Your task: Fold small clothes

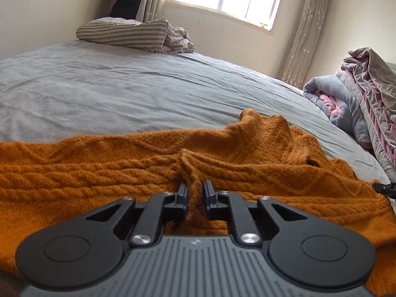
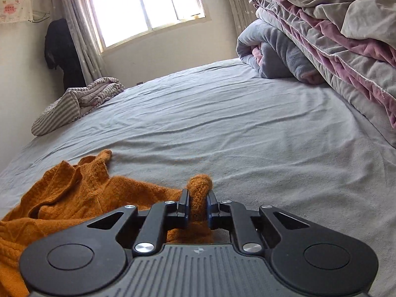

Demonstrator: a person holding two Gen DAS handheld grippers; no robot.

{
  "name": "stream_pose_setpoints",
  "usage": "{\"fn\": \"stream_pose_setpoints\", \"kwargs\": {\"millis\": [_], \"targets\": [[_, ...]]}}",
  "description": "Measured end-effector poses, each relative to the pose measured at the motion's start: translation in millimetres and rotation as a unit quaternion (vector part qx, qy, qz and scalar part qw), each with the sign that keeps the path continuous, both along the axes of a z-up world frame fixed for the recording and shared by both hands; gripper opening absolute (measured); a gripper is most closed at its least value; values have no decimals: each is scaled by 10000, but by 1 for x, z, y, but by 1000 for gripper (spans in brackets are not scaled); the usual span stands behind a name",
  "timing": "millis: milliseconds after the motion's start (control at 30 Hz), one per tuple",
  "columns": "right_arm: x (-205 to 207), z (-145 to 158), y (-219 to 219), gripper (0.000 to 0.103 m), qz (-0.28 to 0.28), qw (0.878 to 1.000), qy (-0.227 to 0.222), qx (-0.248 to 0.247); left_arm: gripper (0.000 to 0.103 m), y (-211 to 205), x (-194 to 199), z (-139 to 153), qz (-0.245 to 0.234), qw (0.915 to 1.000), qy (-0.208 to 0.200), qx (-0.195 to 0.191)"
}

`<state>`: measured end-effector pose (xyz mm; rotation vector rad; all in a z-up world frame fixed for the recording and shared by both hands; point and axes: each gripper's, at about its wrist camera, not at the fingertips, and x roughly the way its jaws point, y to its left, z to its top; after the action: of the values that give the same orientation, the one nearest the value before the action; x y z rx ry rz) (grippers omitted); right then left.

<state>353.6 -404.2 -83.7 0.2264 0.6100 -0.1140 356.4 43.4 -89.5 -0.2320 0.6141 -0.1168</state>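
An orange cable-knit sweater (image 1: 99, 170) lies spread across the near part of a grey-blue bed sheet (image 1: 123, 94). My left gripper (image 1: 195, 188) is shut on a bunched fold of the sweater near its middle. In the right wrist view the sweater (image 2: 74, 193) lies crumpled at the lower left, and my right gripper (image 2: 198, 195) is shut on a rolled edge of it that sticks up between the fingers. The tip of the right gripper shows at the right edge of the left wrist view (image 1: 386, 188).
A striped folded blanket (image 1: 128, 33) lies at the far side of the bed. A pile of grey and pink quilts (image 2: 321, 37) is stacked on the right. A window with curtains (image 2: 146, 5) is on the far wall. Dark clothes (image 2: 61, 49) hang in the corner.
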Motion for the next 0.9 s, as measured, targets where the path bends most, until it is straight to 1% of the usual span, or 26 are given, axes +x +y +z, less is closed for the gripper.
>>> {"fn": "stream_pose_setpoints", "kwargs": {"millis": [33, 67, 100, 133, 167, 200, 233, 267, 333, 367, 400, 467, 567, 633, 733, 767, 800, 833, 900], "targets": [[-1, 4, 3, 22, 5, 9999, 29, -120, 24, 2, -3, 5, 29, 10000, -64, -24], [-5, 9, 5, 31, -17, 9997, -9, -233, 33, 4, -8, 11, 92, 9998, -162, 15], [-10, 15, 8, 45, -9, 9993, -96, -355, 38, 4, -14, 16, 163, 9994, -298, 115], [-18, 21, 11, 48, 32, 9984, -200, -524, 48, 6, -20, 20, 206, 9986, -446, 207], [-24, 26, 15, 52, 110, 9977, -264, -619, 52, 8, -26, 23, 210, 9980, -535, 263], [-30, 30, 18, 52, 191, 9971, -298, -671, 53, 9, -31, 25, 160, 9980, -555, 262], [-37, 34, 22, 52, 272, 9967, -301, -699, 56, 10, -34, 25, 63, 9984, -502, 268], [-44, 37, 27, 52, 366, 9964, -301, -709, 59, 11, -37, 24, -27, 9986, -415, 312], [-59, 39, 40, 53, 610, 9947, -260, -783, 61, 13, -45, 23, -50, 9984, -328, 457], [-67, 38, 46, 53, 708, 9937, -250, -836, 66, 16, -50, 22, -8, 9983, -296, 507], [-75, 35, 54, 53, 836, 9920, -213, -918, 69, 20, -55, 22, 52, 9984, -270, 503], [-86, 28, 62, 53, 991, 9906, -142, -934, 81, 30, -65, 22, 215, 9986, -203, 438], [-89, 13, 69, 51, 1109, 9897, 151, -891, 87, 47, -73, 24, 485, 9981, -7, 392], [-86, 3, 75, 51, 1061, 9879, 343, -1076, 91, 62, -78, 27, 717, 9967, 138, 369], [-84, 8, 82, 51, 901, 9879, 439, -1180, 95, 86, -87, 34, 1123, 9925, 251, 411], [-84, 14, 83, 53, 845, 9887, 478, -1142, 97, 94, -91, 37, 1258, 9908, 263, 419], [-88, 20, 86, 57, 822, 9898, 457, -1065, 98, 103, -95, 40, 1415, 9887, 271, 417], [-97, 26, 89, 61, 836, 9910, 367, -977, 100, 112, -99, 42, 1571, 9864, 280, 402], [-112, 37, 96, 79, 902, 9915, 150, -928, 101, 127, -104, 45, 1829, 9819, 297, 382]]}}
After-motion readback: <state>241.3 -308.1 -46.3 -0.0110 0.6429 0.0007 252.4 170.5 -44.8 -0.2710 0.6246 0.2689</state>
